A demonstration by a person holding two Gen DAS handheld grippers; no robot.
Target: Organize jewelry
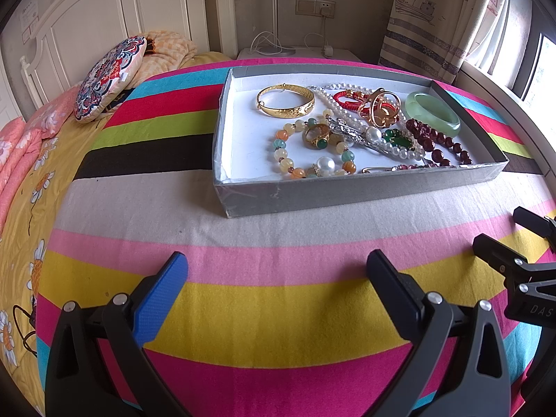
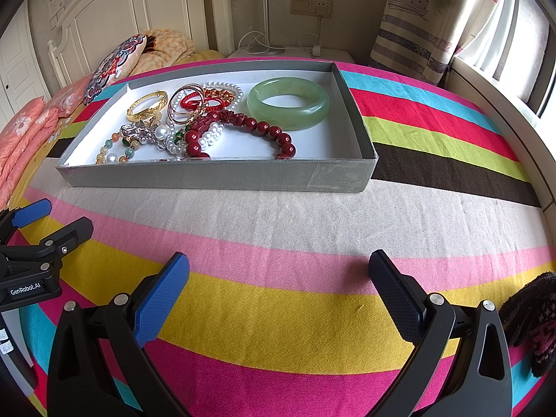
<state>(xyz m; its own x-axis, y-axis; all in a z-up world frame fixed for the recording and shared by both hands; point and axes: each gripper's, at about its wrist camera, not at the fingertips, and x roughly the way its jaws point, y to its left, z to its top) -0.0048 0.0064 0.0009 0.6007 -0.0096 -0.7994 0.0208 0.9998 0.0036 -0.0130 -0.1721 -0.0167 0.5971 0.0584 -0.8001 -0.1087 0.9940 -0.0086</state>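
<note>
Grey card forms the shallow box (image 2: pixel 215 173) that holds all the jewelry; it sits on the striped blanket (image 2: pixel 278 312) toward the far edge of the bed, with both grippers well short of it over the near stripes.

The left gripper (image 1: pixel 278 271) is spread wide and empty, and the right gripper (image 2: pixel 279 271) is the same, its blue and black pads far apart with nothing between them.

Inside the box the pieces crowd the middle and right, with bare white floor along the left wall. The green bangle (image 2: pixel 288 102) lies flat by the right wall, clear of the tangle. It looks stiff, smooth and likely slippery, and probably brittle if dropped, so pinching across its band from inside the ring to outside seems safest. The gold bangle (image 1: pixel 285 100) lies near the far left of the pile and is rigid too. The dark red bead bracelet (image 2: pixel 243 132) and the pearl strand (image 1: pixel 333 100) are limp and will sag and drag neighbours, since they overlap other pieces. The small ring (image 1: pixel 317 136) sits inside the pastel bead bracelet (image 1: pixel 288 149) and is a fiddly target.

Readable writing: "GenRobot.AI" on the left gripper's body in the right wrist view, and "DAS" on the right gripper's body in the left wrist view.
</note>
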